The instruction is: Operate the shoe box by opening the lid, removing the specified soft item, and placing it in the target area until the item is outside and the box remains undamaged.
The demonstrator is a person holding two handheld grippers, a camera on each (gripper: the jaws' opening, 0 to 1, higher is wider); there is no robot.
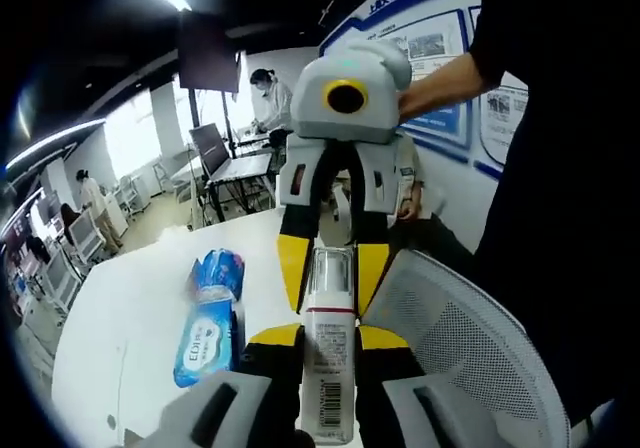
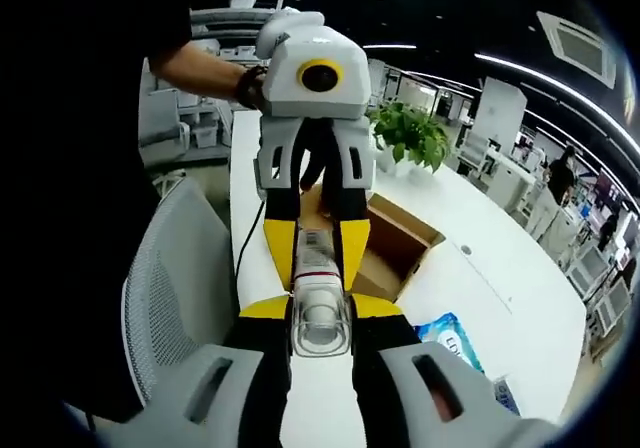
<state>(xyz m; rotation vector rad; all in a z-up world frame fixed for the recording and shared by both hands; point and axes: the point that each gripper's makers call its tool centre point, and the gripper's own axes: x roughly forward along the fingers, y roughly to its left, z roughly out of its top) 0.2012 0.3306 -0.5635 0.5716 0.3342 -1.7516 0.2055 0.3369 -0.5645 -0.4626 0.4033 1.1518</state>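
Clear bottle [image 1: 329, 353] gripped by both jaws; brown box [image 2: 385, 243] open behind.

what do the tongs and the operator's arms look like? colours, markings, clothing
The two match. The right tongs have a rounded pale grey body, a black frame and yellow finger pads. The left tongs are built the same. Each view's own pair has grey outer shells at the base. The person wears a black sleeve and a dark wristband.
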